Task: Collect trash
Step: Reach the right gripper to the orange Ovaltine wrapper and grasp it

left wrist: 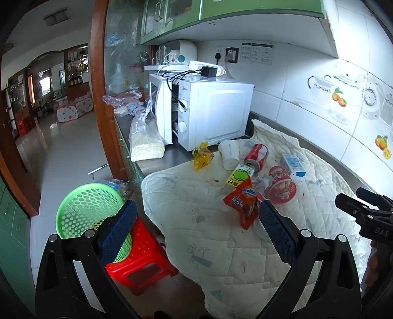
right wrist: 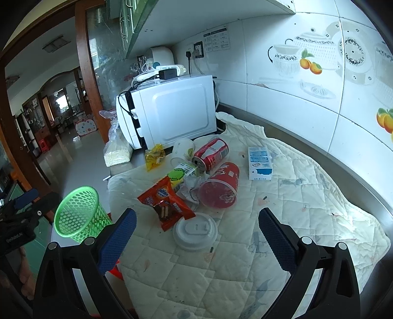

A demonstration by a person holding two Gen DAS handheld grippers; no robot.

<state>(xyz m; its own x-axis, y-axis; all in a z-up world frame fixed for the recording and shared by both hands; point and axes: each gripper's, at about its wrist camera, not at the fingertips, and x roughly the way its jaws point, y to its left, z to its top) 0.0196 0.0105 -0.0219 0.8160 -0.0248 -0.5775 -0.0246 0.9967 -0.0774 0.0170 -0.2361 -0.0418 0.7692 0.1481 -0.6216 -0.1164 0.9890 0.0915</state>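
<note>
A quilted, matt cloth (right wrist: 307,208), stained in places, is spread beneath the right gripper (right wrist: 196,235), whose pads (right wrist: 277,240) are covered in textured blue rubber. Ahead, a glossy foil wrapper (right wrist: 167,201), a smooth plastic lid (right wrist: 195,232) and a shiny metal can (right wrist: 211,153) are seen.

I am in a home kitchen. A white microwave (left wrist: 203,110) sits on a steel counter (left wrist: 172,157) against a tiled wall (left wrist: 307,98) whose tiles carry teapots and oranges. Green cabinets (left wrist: 172,17) hang overhead, and a kettle (left wrist: 184,52) with glasses stands behind the microwave beside wall sockets (left wrist: 227,54). A bag of dry noodles (left wrist: 146,139) leans by the oven. Through the wooden doorway (left wrist: 97,73) I see a living room with shelves and a shiny floor (left wrist: 68,147). A green basket (left wrist: 91,211) rests on a red plastic stool (left wrist: 145,260) next to the counter.
</note>
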